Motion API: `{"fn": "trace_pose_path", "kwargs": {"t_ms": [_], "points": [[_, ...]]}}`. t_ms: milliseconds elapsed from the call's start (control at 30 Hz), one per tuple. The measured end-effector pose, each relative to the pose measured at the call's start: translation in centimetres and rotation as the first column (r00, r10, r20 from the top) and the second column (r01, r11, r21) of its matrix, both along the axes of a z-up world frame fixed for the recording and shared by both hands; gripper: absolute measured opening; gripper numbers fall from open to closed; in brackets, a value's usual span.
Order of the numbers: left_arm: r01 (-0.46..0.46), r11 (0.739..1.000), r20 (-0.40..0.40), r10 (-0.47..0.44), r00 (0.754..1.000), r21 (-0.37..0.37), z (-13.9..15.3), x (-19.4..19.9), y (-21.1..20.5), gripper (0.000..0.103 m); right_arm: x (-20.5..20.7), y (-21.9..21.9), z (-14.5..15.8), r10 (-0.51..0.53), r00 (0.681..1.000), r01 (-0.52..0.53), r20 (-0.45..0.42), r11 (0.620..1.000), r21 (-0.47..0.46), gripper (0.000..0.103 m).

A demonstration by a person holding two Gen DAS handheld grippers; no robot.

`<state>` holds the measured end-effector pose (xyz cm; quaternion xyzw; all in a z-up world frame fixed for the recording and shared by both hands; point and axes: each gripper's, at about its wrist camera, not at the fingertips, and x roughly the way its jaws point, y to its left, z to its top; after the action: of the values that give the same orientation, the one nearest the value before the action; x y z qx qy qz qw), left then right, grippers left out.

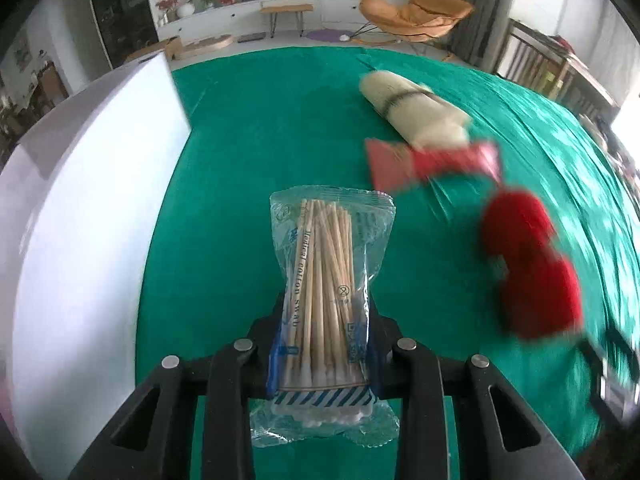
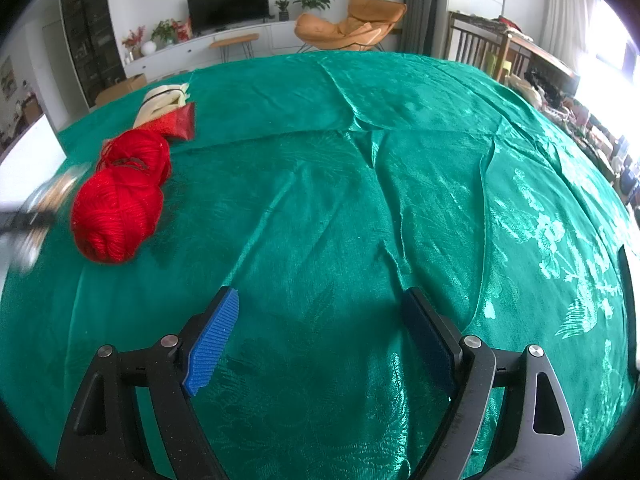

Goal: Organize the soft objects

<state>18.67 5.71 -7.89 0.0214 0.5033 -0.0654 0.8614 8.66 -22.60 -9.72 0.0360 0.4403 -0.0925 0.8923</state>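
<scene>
Left gripper (image 1: 326,320) clamps a clear packet (image 1: 330,280) printed "Medical cotton swab"; right gripper (image 2: 320,332), jaws wide, holds nothing above green cloth (image 2: 360,200); red yarn (image 2: 120,200) nearby.

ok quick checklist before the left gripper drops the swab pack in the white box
1. Grip on the swab pack: ok, the left gripper is shut on its lower half, clear of the cloth.
2. Pack angle: ok, held straight along the fingers.
3. White box in reach: ok, right beside the pack on the left.
4. Box opening clear: cannot tell, only its outer wall shows.
5. Right gripper out of the way: ok, open, holding nothing, over bare cloth.
6. Remaining items stay put: ok, red yarn, red packet and cream roll lie to the right of the pack, away from the box.
</scene>
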Motion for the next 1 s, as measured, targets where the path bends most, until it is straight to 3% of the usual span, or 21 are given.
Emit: {"fn": "trace_pose_path", "kwargs": {"t_ms": [100, 167, 233, 267, 367, 467, 1000], "points": [[0.039, 0.999, 0.003, -0.039, 0.999, 0.011, -0.3, -4.6, -0.3, 0.033, 0.0, 0.1, 0.0, 0.0, 1.0, 0.0, 0.0, 1.0, 0.0, 0.086], [0.068, 0.998, -0.002, -0.068, 0.998, 0.012, -1.0, -6.7, -0.4, 0.045, 0.0, 0.0, 0.0, 0.0, 1.0, 0.0, 0.0, 1.0, 0.0, 0.086], [0.1, 0.995, 0.012, -0.101, 0.995, 0.024, -1.7, -7.3, -1.2, 0.094, 0.0, 0.0, 0.0, 0.0, 1.0, 0.0, 0.0, 1.0, 0.001, 0.086], [0.103, 0.994, 0.031, -0.104, 0.994, 0.044, -1.9, -7.5, -1.4, 0.099, 0.0, 0.0, 0.0, 0.0, 1.0, 0.0, 0.0, 1.0, 0.001, 0.086], [0.093, 0.992, 0.076, -0.099, 0.992, 0.08, -2.5, -7.1, -1.2, 0.102, 0.0, 0.0, 0.0, 0.0, 1.0, 0.0, 0.001, 1.0, 0.002, 0.086], [0.06, 0.998, 0.121, -0.059, 0.991, -0.004, -3.1, -6.6, -0.6, 0.103, 0.0, 0.0, 0.0, 0.0, 1.0, 0.0, 0.0, 1.0, 0.001, 0.086], [0.057, 0.998, 0.12, -0.056, 0.991, -0.001, -3.2, -6.3, -0.7, 0.103, 0.0, 0.1, 0.0, 0.0, 1.0, 0.0, 0.001, 1.0, 0.002, 0.086]]}}
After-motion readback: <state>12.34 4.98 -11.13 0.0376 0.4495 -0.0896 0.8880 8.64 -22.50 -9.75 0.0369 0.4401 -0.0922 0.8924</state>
